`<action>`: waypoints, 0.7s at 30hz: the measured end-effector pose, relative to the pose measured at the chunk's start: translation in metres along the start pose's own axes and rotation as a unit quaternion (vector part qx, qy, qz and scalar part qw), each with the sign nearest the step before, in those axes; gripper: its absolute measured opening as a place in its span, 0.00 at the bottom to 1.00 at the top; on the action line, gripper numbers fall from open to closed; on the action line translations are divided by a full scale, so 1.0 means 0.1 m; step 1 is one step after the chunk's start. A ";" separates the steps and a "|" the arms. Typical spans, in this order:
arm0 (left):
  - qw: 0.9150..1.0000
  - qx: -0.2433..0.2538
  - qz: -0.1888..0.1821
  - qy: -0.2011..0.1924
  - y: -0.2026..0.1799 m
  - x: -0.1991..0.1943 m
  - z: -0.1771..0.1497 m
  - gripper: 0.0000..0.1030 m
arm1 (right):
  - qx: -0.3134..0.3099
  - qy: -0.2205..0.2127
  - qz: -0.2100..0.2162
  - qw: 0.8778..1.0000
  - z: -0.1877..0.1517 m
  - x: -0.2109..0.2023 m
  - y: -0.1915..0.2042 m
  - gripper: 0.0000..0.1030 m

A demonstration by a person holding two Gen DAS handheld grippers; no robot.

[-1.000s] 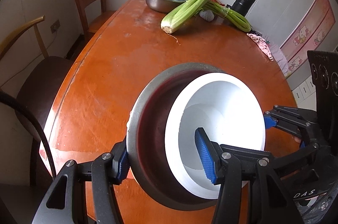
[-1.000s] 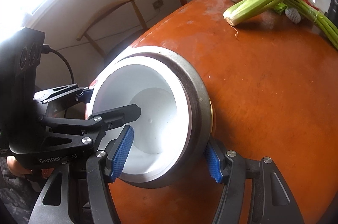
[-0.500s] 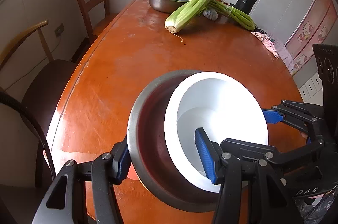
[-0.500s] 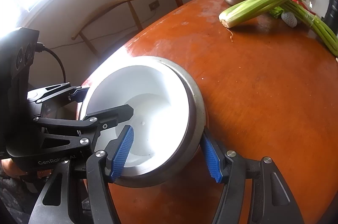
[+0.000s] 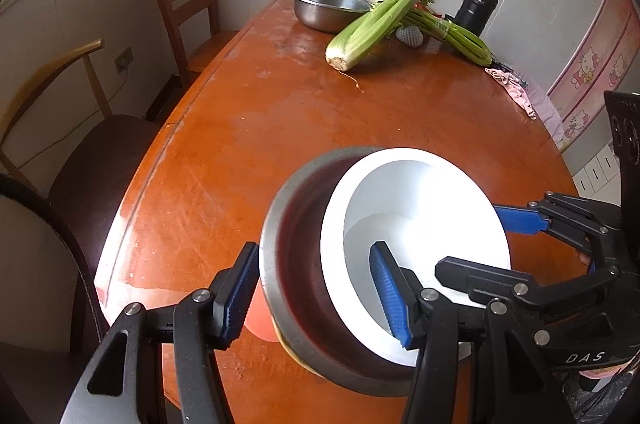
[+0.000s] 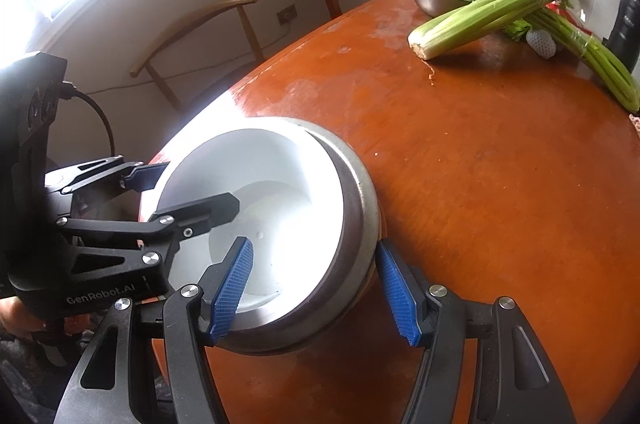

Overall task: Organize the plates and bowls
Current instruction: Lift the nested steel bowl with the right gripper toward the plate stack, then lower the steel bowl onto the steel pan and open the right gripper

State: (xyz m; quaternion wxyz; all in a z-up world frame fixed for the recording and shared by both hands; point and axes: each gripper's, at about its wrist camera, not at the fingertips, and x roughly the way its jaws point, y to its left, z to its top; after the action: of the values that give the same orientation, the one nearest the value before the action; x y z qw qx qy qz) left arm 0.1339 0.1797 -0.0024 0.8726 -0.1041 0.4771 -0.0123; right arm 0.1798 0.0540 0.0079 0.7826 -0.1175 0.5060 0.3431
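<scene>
White bowl (image 5: 416, 224) nested inside a steel bowl (image 5: 296, 272), both tipped up on edge above the near end of the orange table (image 5: 280, 127). Gripped from two sides at once. Left claw (image 5: 316, 300) part-open and clamped across the stack's wall: one blue pad outside on the steel, the other inside the white bowl. Right claw (image 6: 316, 288) the same on the opposite side, part-open, one pad inside the white bowl, one against the steel outside. Each claw visible in the other's view, reaching in across the rim.

Beyond the claws, well apart at the far end: a celery bunch (image 5: 372, 23) lying flat, a second steel basin (image 5: 328, 7) just behind it, a black flask (image 5: 478, 3) upright off to the right. Left of the claws, past the table edge, two wooden chairs (image 5: 188, 7).
</scene>
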 end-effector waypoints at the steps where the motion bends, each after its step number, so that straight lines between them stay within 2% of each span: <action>1: 1.000 -0.002 -0.001 -0.001 0.01 -0.01 0.00 0.54 | -0.002 -0.002 -0.003 1.000 0.00 -0.01 0.01 0.64; 11: 1.000 -0.003 0.016 -0.011 0.04 -0.10 -0.01 0.54 | -0.005 -0.016 -0.019 1.000 0.01 -0.09 0.03 0.64; 21: 0.998 0.000 0.038 -0.050 -0.09 -0.44 -0.05 0.58 | -0.006 -0.047 -0.023 0.999 -0.07 -0.35 0.05 0.64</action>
State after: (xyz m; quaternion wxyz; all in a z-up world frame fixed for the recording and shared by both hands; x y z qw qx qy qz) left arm 0.1066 0.1758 0.0337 0.8951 -0.0866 0.4367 0.0264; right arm 0.1623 0.0394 0.0359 0.8124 -0.1178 0.4639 0.3332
